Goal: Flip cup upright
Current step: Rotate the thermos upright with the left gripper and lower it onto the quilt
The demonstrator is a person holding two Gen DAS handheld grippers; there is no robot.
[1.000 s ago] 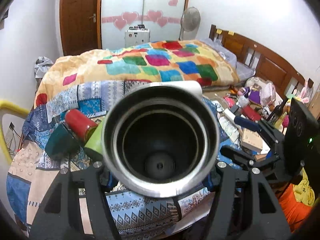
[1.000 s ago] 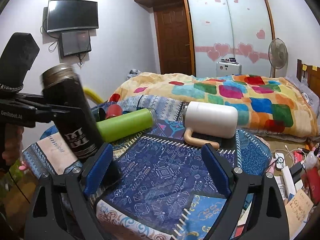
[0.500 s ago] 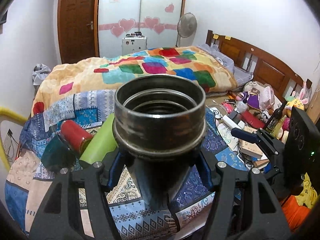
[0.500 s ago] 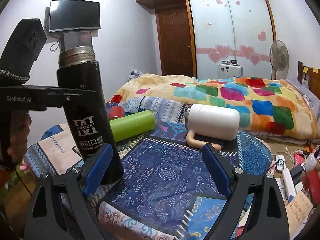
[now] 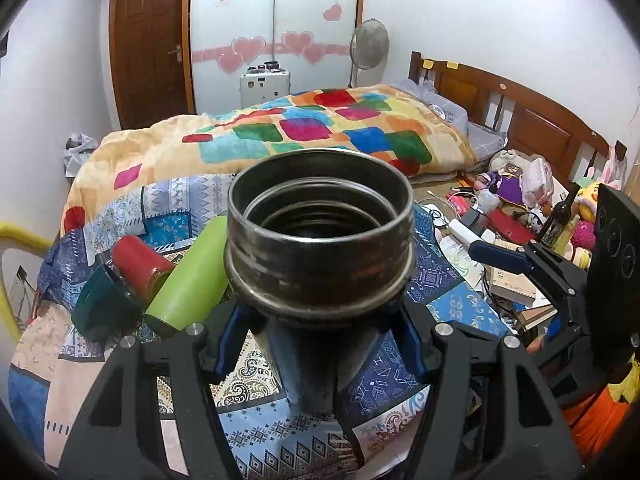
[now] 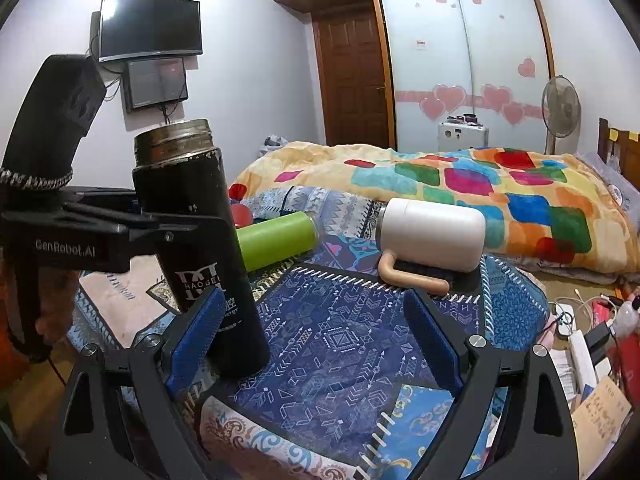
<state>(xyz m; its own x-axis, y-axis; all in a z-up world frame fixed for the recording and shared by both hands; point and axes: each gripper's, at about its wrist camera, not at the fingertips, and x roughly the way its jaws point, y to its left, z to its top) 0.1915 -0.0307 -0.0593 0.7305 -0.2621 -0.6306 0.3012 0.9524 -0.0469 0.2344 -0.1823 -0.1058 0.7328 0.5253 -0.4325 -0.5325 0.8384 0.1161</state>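
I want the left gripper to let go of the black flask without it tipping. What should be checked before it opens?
1. Black flask upright, mouth up: ok.
2. Base resting on the patterned cloth: seems down, though the right gripper's finger partly hides it; cannot tell for certain.
3. Left gripper shut on the flask body: ok.
4. Right gripper open, apart from the flask: ok.
5. Green bottle and white mug lying clear of the flask: ok.
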